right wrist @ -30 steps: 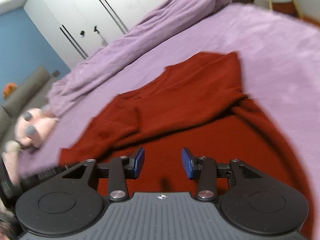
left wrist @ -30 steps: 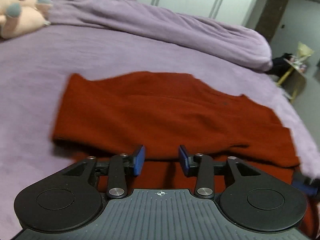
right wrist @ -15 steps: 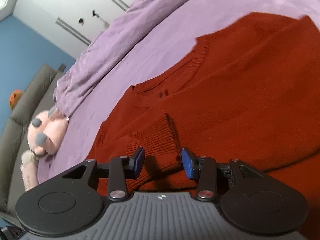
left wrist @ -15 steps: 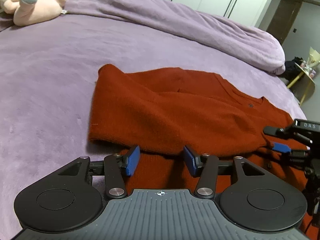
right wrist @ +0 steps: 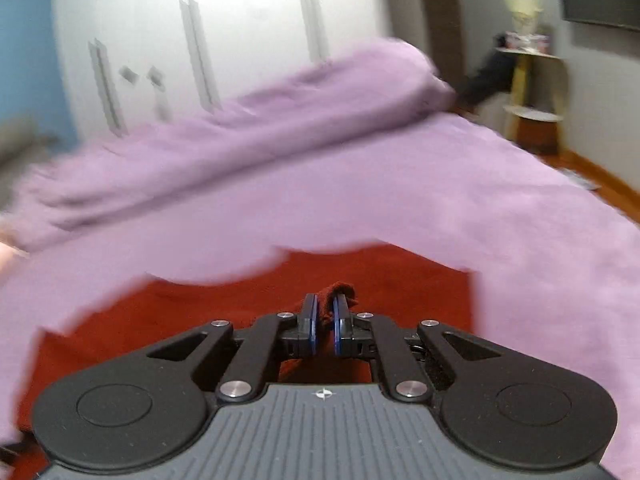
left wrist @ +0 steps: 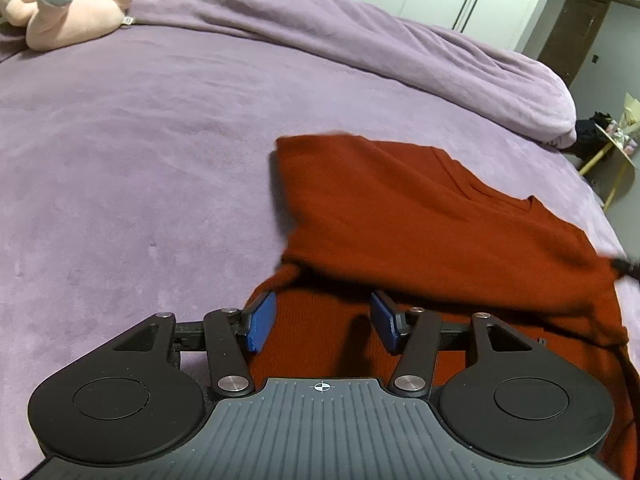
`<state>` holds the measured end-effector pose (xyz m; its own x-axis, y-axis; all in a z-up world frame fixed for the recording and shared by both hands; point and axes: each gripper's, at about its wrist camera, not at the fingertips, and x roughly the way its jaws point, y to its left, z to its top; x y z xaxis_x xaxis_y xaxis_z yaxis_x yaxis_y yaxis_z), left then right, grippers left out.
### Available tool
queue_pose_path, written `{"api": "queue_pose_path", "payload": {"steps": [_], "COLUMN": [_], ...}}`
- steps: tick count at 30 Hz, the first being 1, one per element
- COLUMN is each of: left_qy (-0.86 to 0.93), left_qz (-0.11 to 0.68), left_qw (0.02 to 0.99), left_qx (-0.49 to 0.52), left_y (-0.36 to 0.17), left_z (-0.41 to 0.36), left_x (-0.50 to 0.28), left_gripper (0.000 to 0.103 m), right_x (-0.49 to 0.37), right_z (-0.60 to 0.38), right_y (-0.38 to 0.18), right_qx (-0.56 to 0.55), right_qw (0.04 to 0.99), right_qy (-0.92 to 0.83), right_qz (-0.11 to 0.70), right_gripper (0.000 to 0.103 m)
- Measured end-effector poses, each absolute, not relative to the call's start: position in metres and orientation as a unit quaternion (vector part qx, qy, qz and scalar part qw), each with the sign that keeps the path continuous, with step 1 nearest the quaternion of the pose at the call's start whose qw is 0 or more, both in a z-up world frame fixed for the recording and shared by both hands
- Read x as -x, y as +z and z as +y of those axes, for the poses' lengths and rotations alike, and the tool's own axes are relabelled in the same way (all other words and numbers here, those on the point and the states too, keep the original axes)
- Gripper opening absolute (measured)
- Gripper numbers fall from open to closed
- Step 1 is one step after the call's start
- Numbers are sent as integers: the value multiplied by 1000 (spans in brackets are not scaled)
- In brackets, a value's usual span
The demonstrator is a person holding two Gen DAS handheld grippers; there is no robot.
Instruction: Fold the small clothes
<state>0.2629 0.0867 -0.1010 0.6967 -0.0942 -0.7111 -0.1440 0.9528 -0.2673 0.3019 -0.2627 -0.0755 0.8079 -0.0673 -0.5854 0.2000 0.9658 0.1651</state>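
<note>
A rust-red knit sweater (left wrist: 420, 220) lies on the purple bed (left wrist: 120, 160), partly folded, with its upper layer raised at the right. My left gripper (left wrist: 322, 322) is open and empty just above the sweater's near edge. My right gripper (right wrist: 325, 320) is shut on a bunched piece of the sweater (right wrist: 340, 290), which pokes out between the blue pads; the rest of the sweater (right wrist: 200, 312) spreads below it. The right wrist view is motion-blurred. A dark tip of the right gripper (left wrist: 628, 266) shows at the right edge of the left wrist view.
A rolled purple duvet (left wrist: 360, 44) runs along the far side of the bed. A pink plush toy (left wrist: 68, 12) lies at the far left. White wardrobe doors (right wrist: 200, 40) stand behind. A small yellow side table (right wrist: 528, 92) stands beyond the bed's right edge.
My right gripper closed on a piece of the sweater and swung right, lifting that layer. My left gripper shifted left; the sweater now sits right of its centre.
</note>
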Motion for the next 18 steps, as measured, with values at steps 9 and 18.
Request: {"api": "queue_pose_path", "payload": {"steps": [9, 18], "left_qy": [12, 5], "left_qz": [396, 379], "left_qw": [906, 916], "left_qx": [148, 127], "left_y": [-98, -82], "left_z": [77, 67], "left_x": [-272, -273], "left_gripper": [59, 61], "right_x": [-307, -289], "right_z": [-311, -286], "right_y": [-115, -83], "right_qx": [-258, -143], "right_qw": [892, 951], "right_qy": [-37, -60], "right_qz": [369, 267], "right_gripper": [20, 5]}}
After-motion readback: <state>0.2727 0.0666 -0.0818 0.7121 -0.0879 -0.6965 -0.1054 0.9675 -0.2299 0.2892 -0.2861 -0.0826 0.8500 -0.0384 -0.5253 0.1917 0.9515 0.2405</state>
